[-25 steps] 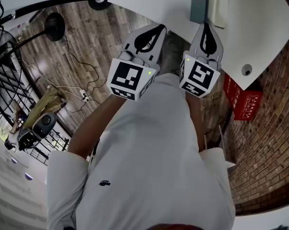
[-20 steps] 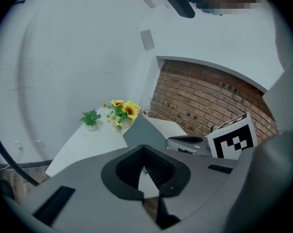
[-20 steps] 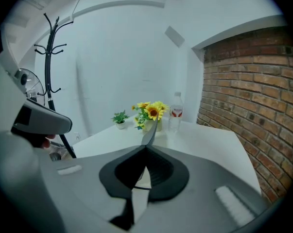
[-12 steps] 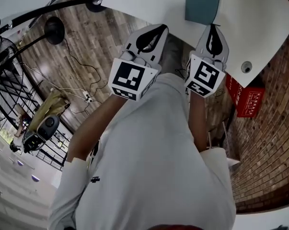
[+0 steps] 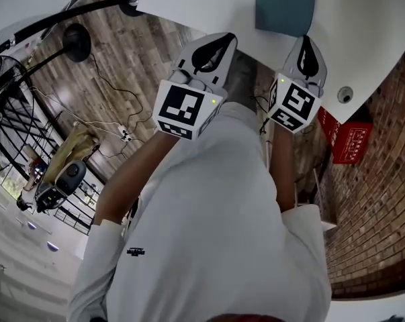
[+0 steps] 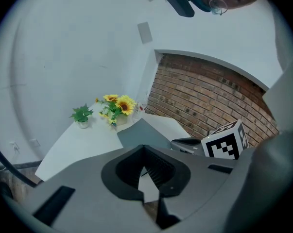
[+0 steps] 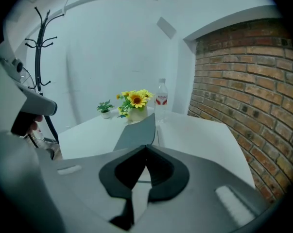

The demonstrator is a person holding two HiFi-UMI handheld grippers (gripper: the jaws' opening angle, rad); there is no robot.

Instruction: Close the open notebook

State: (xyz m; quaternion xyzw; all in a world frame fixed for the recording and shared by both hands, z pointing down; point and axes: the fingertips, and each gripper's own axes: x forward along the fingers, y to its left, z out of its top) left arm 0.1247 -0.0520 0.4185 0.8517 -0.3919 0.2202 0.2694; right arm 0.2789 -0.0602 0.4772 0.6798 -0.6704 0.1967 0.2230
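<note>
A: How are the jaws of the left gripper (image 6: 144,148) found?

B: They are brought together. The tips are seen touching, and nothing is clamped between them. The same is read of the right gripper (image 7: 146,147): its jaws are pressed tip to tip, and nothing is held.

A: Where is the notebook (image 5: 286,5) placed?

B: It is laid open on the white table (image 7: 209,135), just beyond the right jaw tips. Its grey cover (image 7: 135,134) is seen slightly left of those tips and appears tilted up, while a white page (image 7: 168,132) is spread flat to its right. From the left jaws it is found ahead and a little to the right. It is touched by neither gripper.

A: Can any writing be read?

B: None can be made out. A red label is carried by the water bottle (image 7: 161,101), far ahead of the right jaws, but its print is too small. White characters are printed on a red box (image 5: 346,143) below the table edge, right of the right jaws; they are not legible. Only black-and-white square patterns are borne by the cubes (image 5: 186,109).

A: What else is set ahead?

B: Beyond the notebook, left of the bottle, sunflowers (image 7: 135,101) and a small potted plant (image 7: 105,108) are seen.
</note>
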